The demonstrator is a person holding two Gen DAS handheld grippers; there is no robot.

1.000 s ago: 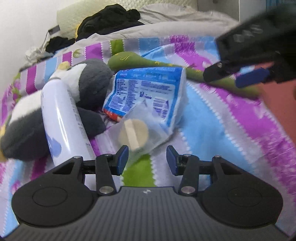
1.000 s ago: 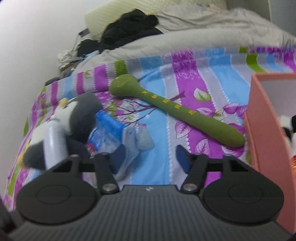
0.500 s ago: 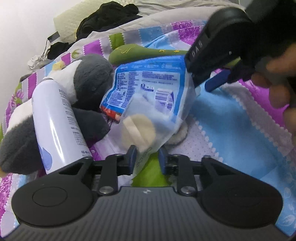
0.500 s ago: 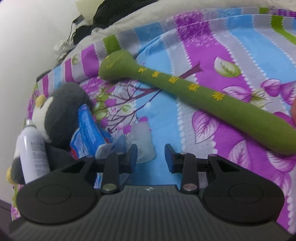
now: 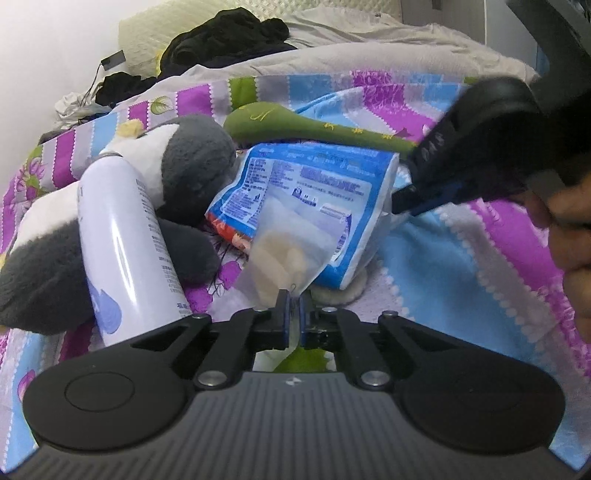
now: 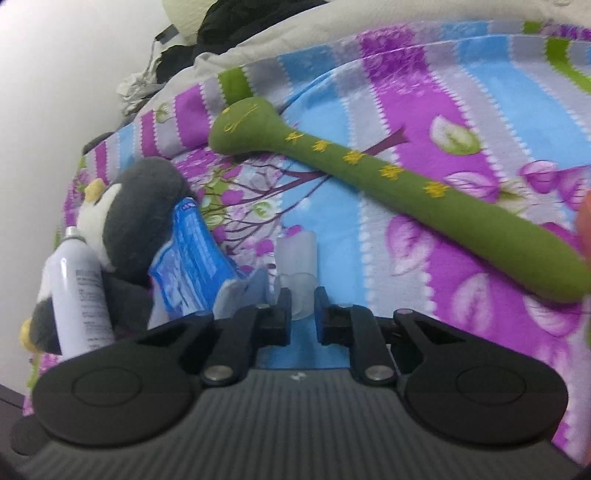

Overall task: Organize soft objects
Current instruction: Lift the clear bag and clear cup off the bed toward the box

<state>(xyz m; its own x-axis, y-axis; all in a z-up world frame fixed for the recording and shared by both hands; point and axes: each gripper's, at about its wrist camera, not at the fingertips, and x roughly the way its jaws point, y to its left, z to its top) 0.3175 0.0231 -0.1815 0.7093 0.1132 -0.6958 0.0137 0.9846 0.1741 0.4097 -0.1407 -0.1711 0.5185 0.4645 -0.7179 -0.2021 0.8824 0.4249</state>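
Observation:
On the striped bedspread lie a grey-and-white plush penguin [image 5: 184, 166], a white spray can [image 5: 125, 243], a blue tissue pack [image 5: 317, 195] and a long green plush stick [image 6: 399, 184]. My left gripper [image 5: 292, 306] is shut on the corner of a clear bag of cotton pads [image 5: 288, 254] that leans on the tissue pack. My right gripper [image 6: 300, 308] is closed around a small clear plastic cap [image 6: 295, 266] beside the tissue pack [image 6: 188, 258]; in the left wrist view it [image 5: 424, 199] reaches in from the right behind the pack.
A round cotton pad [image 5: 340, 291] lies under the tissue pack. Dark clothes [image 5: 229, 37], a pale pillow [image 5: 147, 33] and a grey duvet [image 5: 369, 44] fill the back of the bed. A white wall runs along the left.
My left gripper closed from wide open onto the clear bag's corner. My right gripper moved down and left to the clear cap and narrowed its jaws around it.

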